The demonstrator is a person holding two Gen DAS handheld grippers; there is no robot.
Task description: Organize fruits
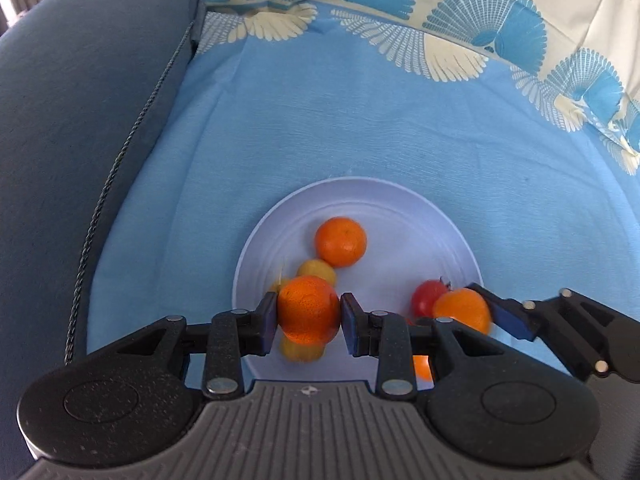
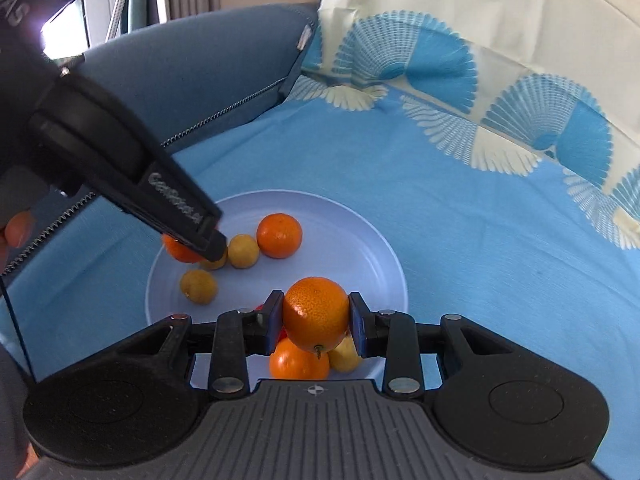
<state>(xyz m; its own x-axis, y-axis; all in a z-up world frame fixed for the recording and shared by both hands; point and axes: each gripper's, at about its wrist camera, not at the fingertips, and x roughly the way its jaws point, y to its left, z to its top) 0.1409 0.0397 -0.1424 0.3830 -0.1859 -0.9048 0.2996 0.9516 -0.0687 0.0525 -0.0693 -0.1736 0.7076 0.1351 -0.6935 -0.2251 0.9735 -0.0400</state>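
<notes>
Your left hand-held gripper (image 1: 308, 316) has an orange (image 1: 309, 309) between its pads over the near-left part of the white plate (image 1: 420, 216). There is a thin gap at the right pad, so it looks freed rather than clamped. Your right hand-held gripper (image 2: 316, 318) is closed on a second orange (image 2: 316, 314) above the plate's near edge. Both fruits look light, firm and round, with slick, dimpled peel that could roll. Take hold across the widest middle, gently.

A plate (image 2: 384, 264) is lying on a cloth (image 2: 460, 216), fruits sitting in it; a cushion (image 2: 192, 80) is standing to its left, a pillow (image 2: 480, 40) behind.
</notes>
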